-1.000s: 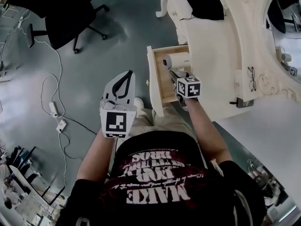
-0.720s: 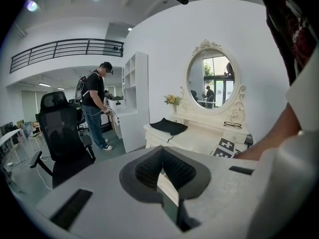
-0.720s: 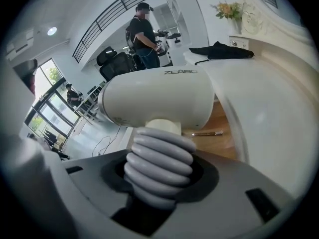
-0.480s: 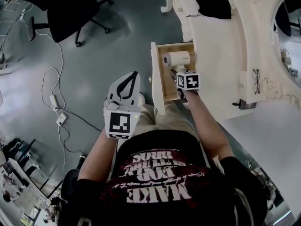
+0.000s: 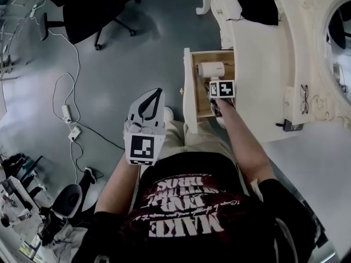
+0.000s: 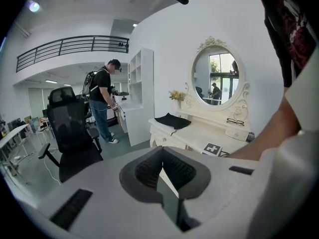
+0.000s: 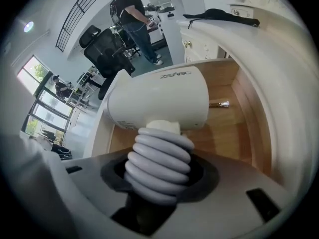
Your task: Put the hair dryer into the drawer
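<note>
The white hair dryer (image 5: 211, 70) (image 7: 159, 98) hangs inside the open wooden drawer (image 5: 189, 95) (image 7: 227, 128) of the white dressing table, its barrel lying across the drawer. My right gripper (image 5: 215, 85) (image 7: 158, 176) points steeply down into the drawer, shut on the dryer's handle, which is wrapped in coiled grey cord. Its jaws have just been opening a little with the handle still between them. My left gripper (image 5: 157, 93) (image 6: 162, 156) hovers over the floor left of the drawer front, shut and holding nothing.
The dressing table top (image 5: 258, 64) carries a black cloth (image 5: 252, 1) and a pair of glasses (image 5: 305, 98), beside an oval mirror (image 5: 341, 32). A black office chair (image 5: 90, 10) and a power strip with cables (image 5: 68, 114) are on the floor. A person (image 6: 102, 103) stands far off.
My right gripper has sunk deeper into the drawer with the hair dryer and tipped further down. The left gripper drifted slightly lower.
</note>
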